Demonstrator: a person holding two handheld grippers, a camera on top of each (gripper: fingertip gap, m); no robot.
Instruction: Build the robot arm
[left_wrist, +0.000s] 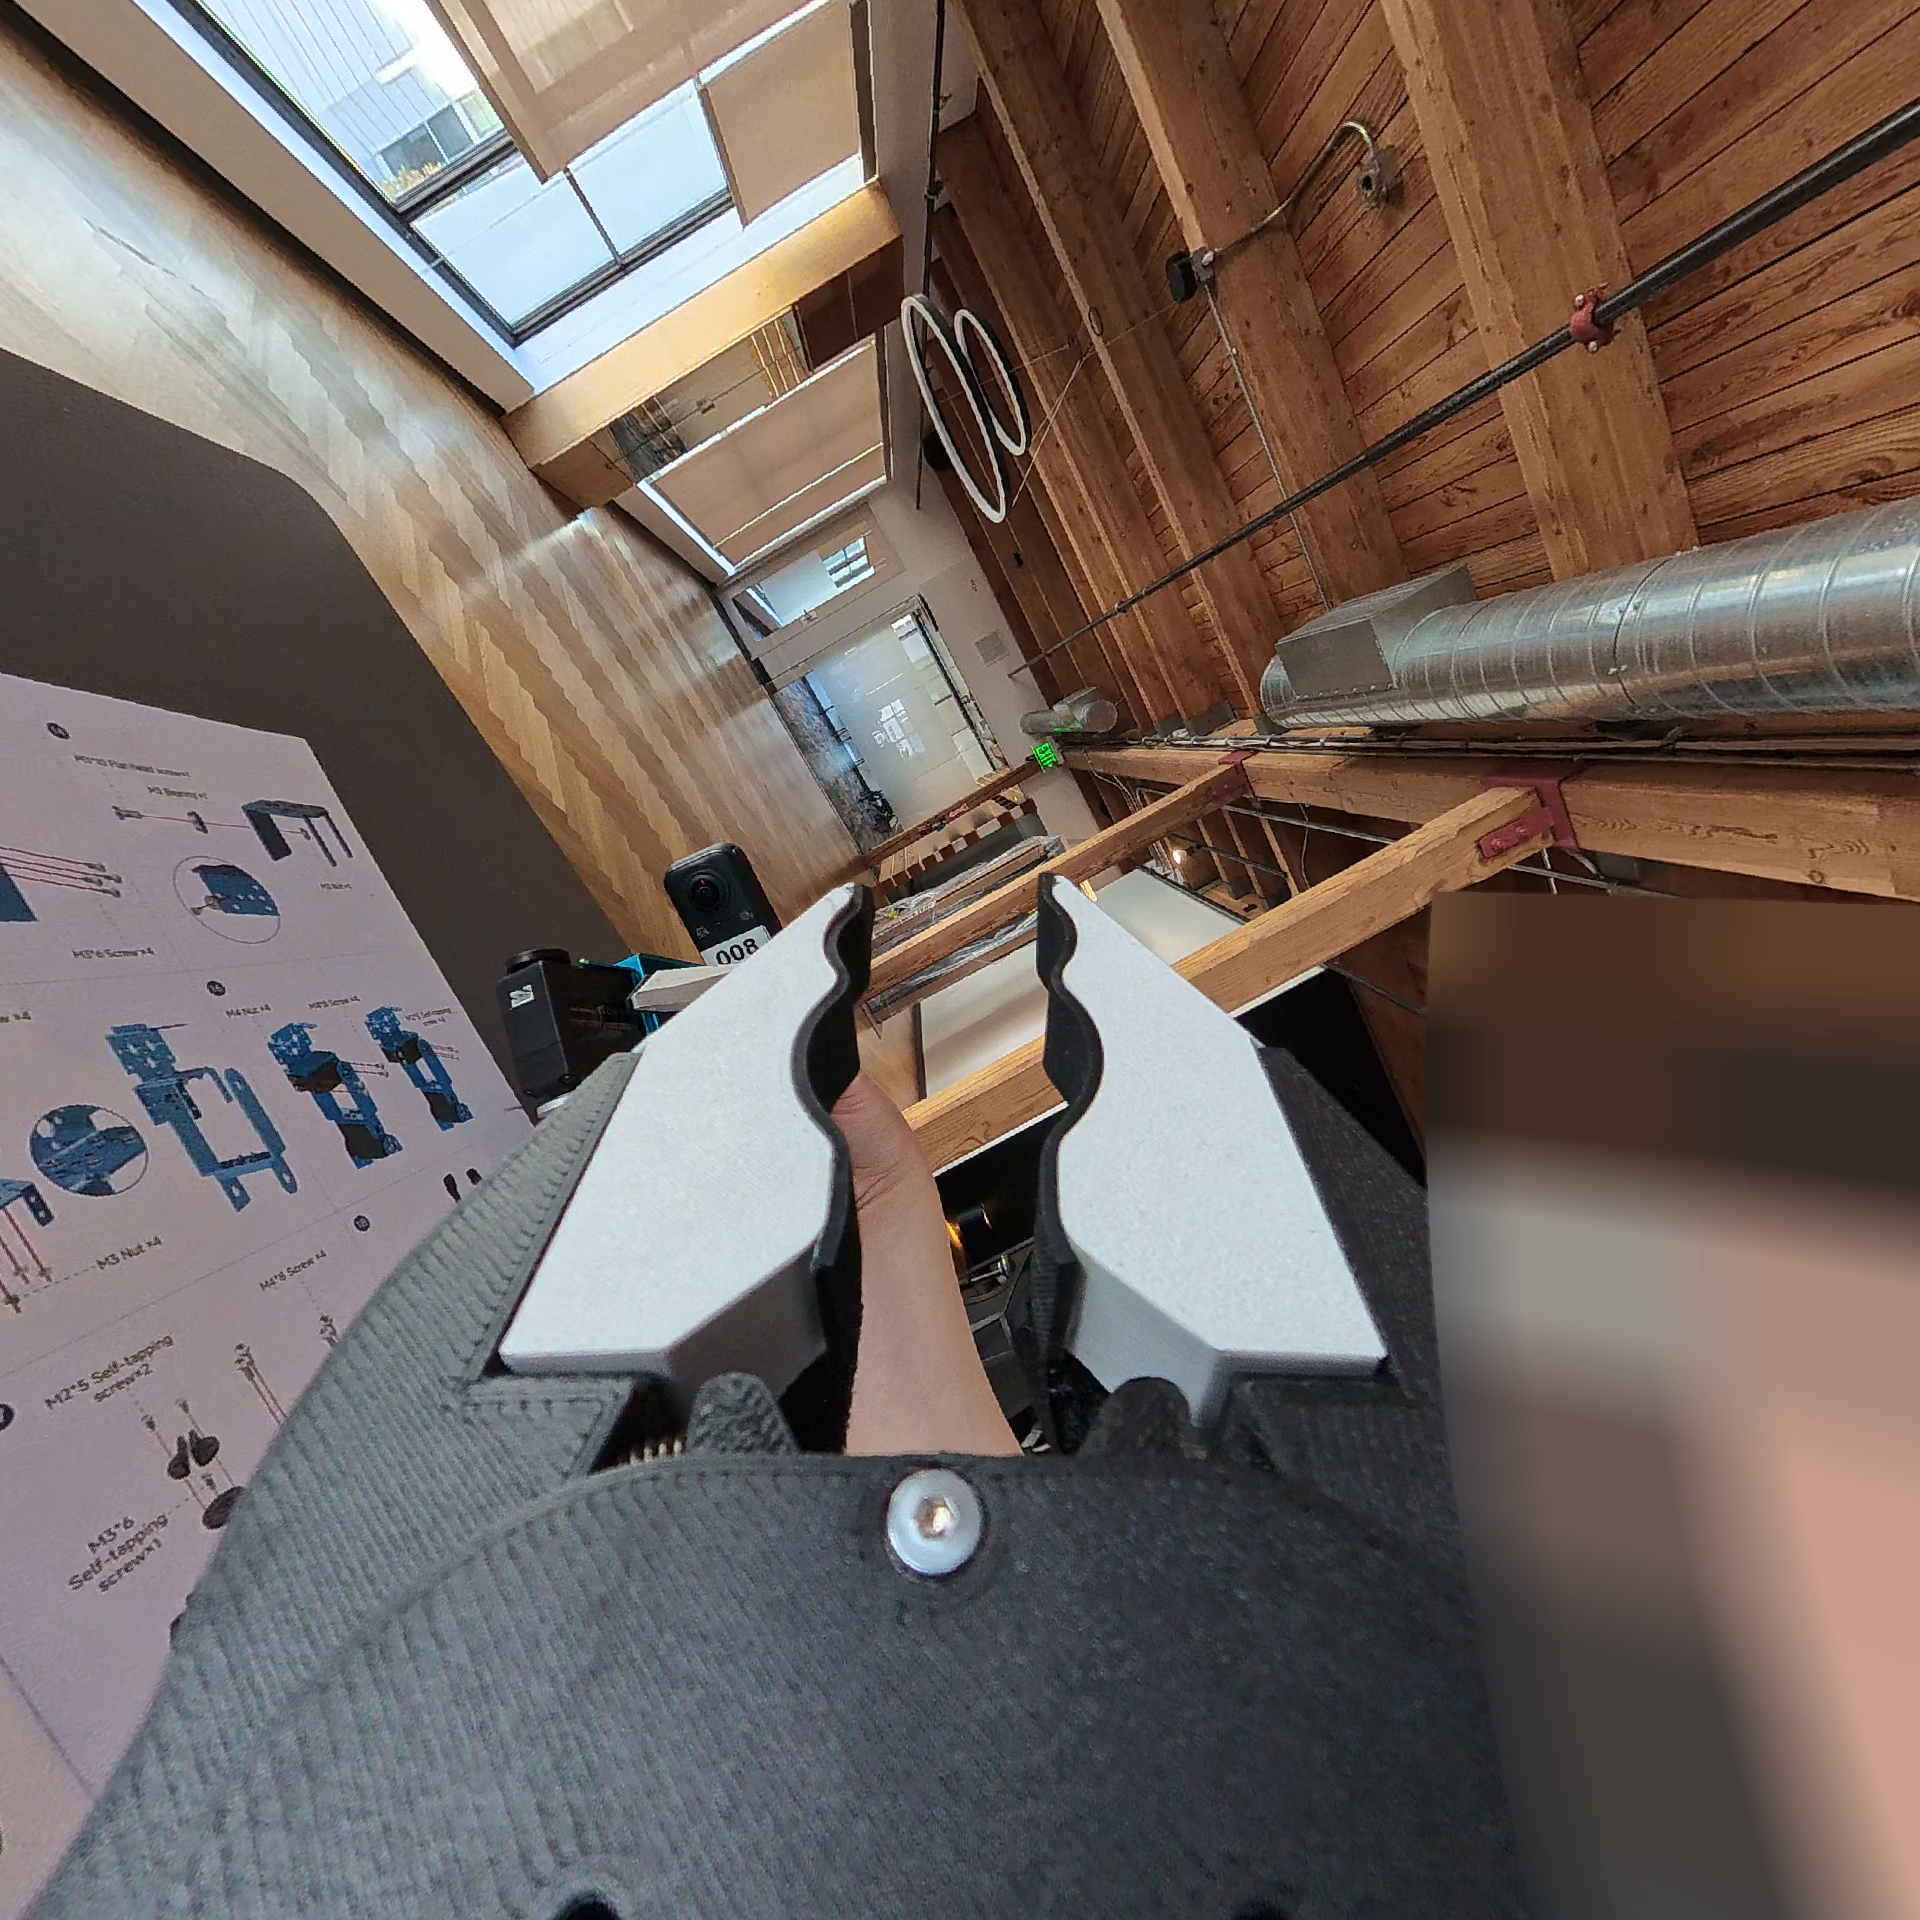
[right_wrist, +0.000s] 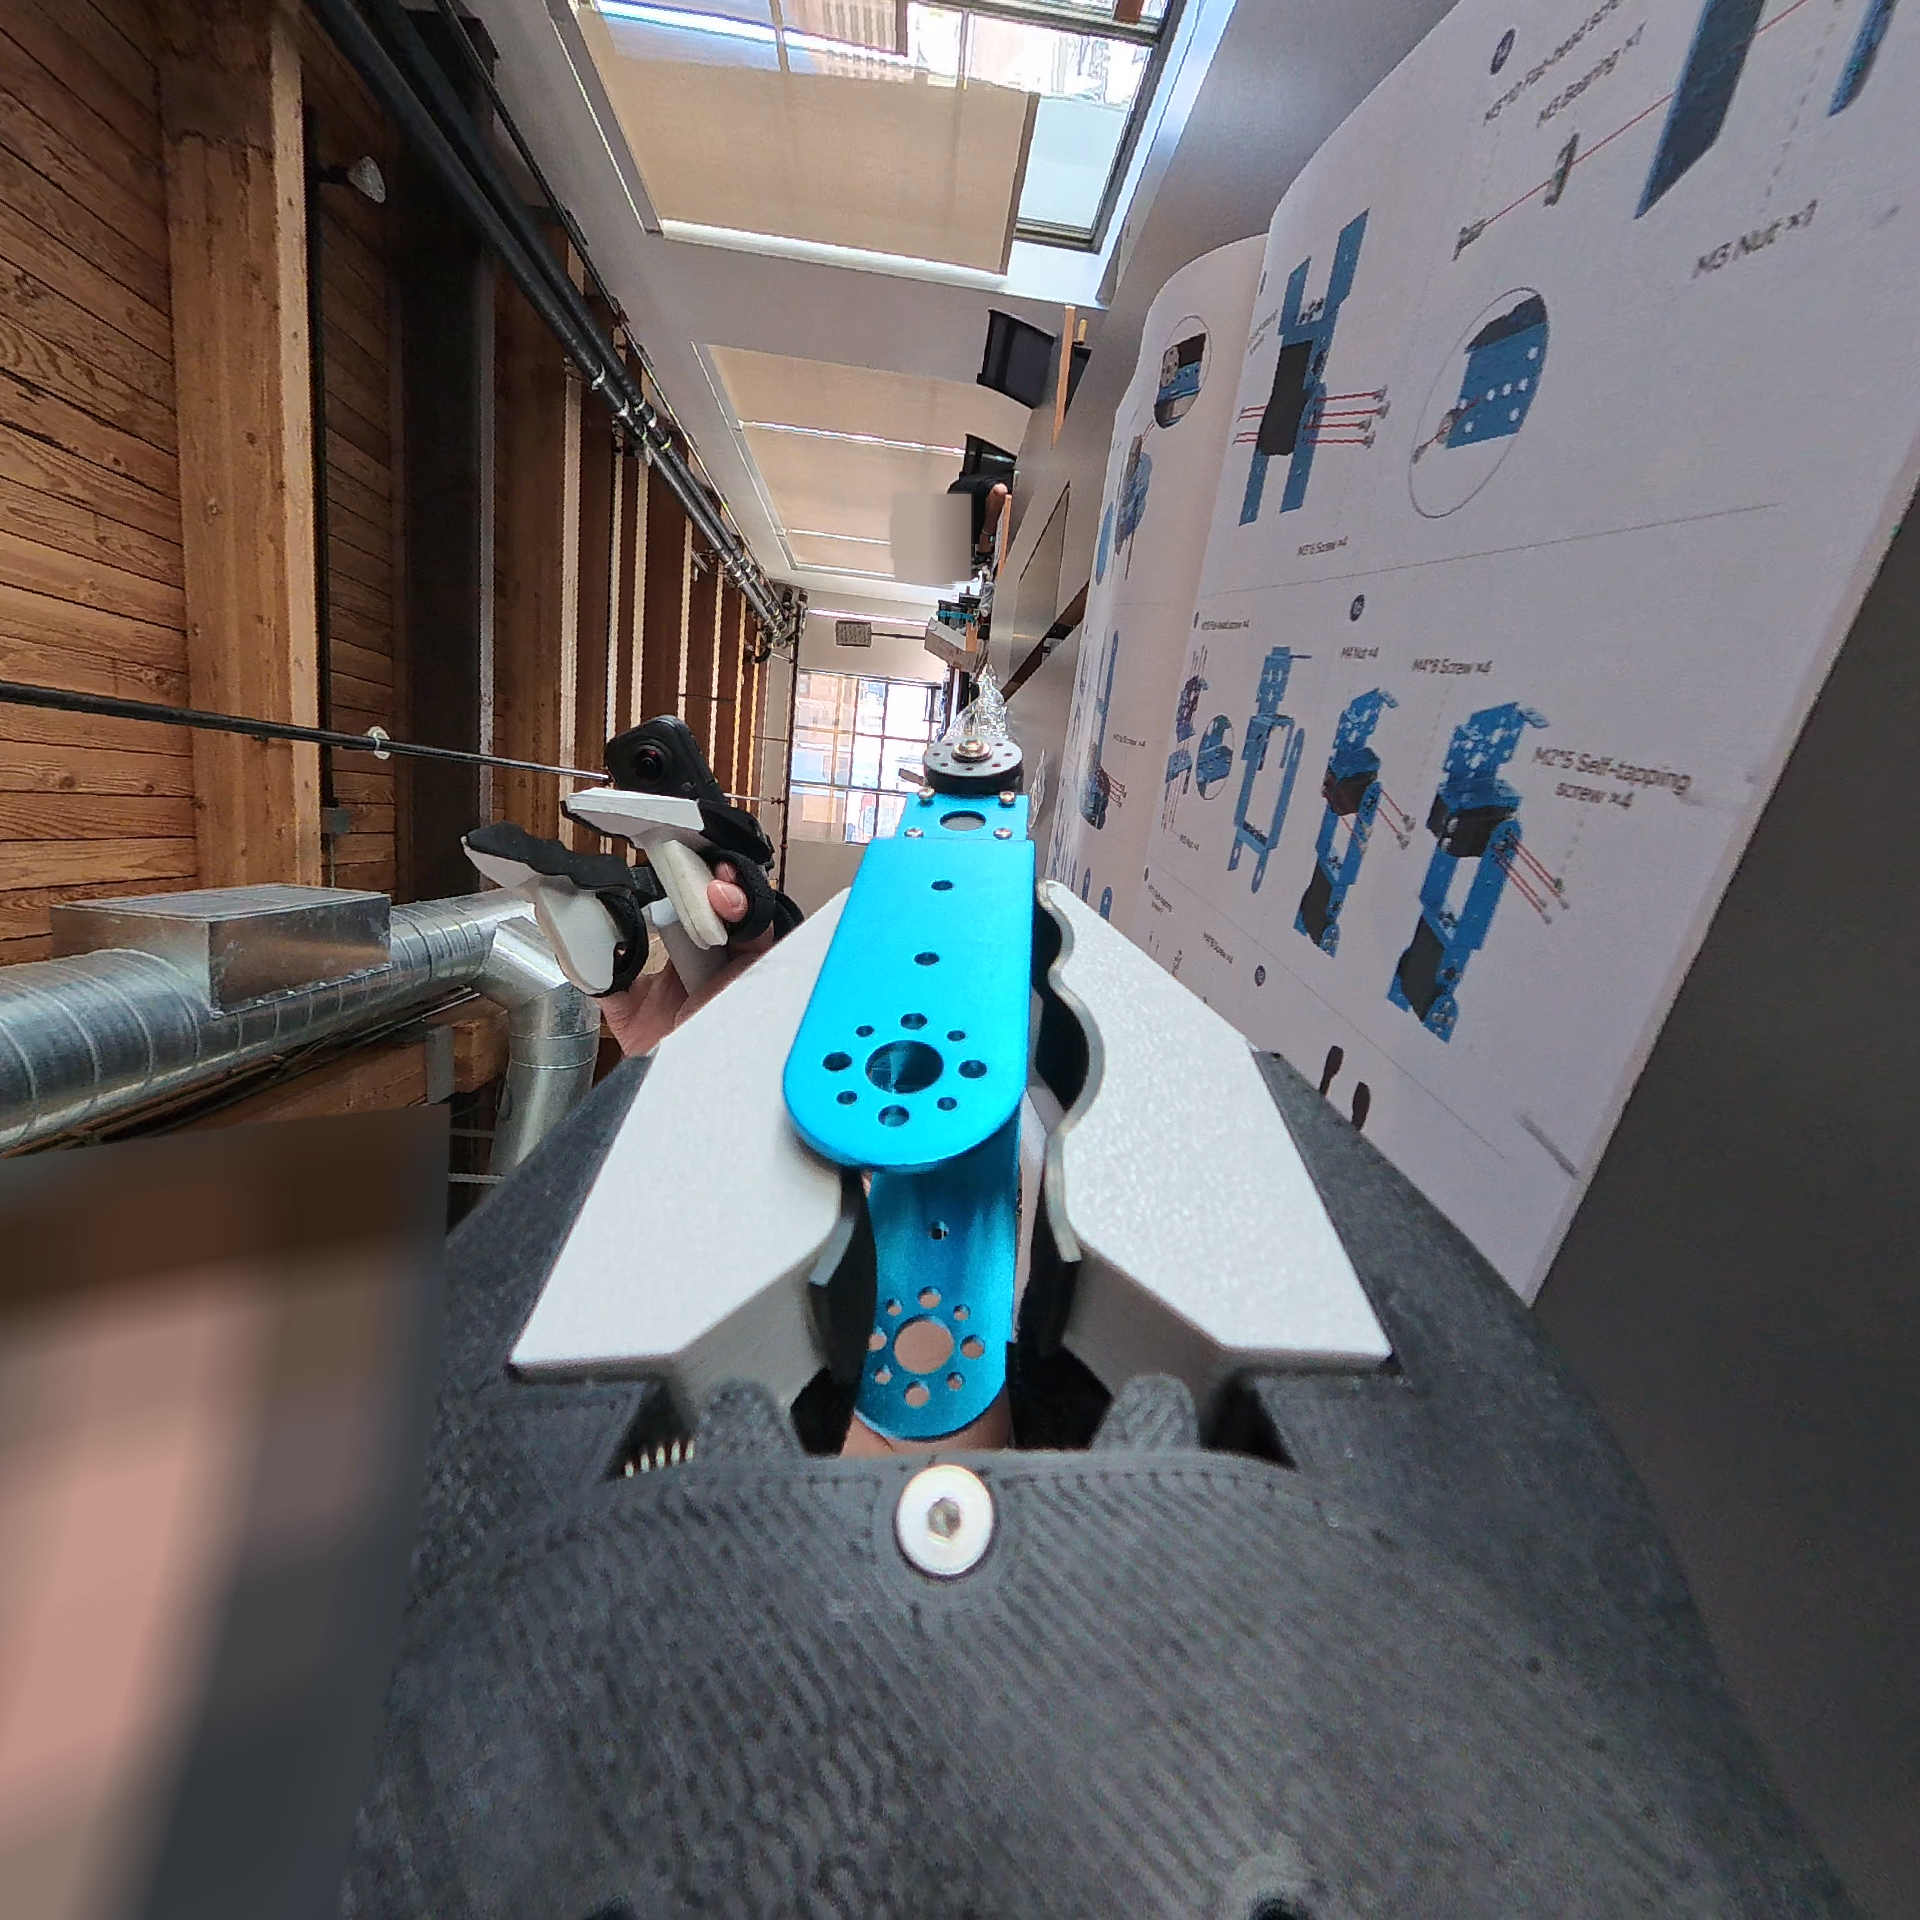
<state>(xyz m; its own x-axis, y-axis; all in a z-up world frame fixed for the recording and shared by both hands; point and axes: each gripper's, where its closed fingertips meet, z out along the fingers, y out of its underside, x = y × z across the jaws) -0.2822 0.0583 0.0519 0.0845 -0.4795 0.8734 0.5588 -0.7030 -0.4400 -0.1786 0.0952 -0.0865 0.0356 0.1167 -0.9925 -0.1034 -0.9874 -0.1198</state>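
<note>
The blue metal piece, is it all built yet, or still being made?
Partly built: the blue metal bracket already carries a black round hub screwed on at its far end. The right hand-held gripper grips it. The left hand-held gripper is open and empty. The printed instruction sheets show more steps.

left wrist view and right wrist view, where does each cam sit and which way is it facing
Left wrist view: on the left gripper, tipped up toward wooden ceiling beams and a metal duct; jaws open and empty, a bare thumb between them.
Right wrist view: on the right gripper, also tipped up, jaws shut on a blue perforated bracket; the left gripper shows farther off.
Shared: the assembly instruction poster, duct and bracket.
</note>
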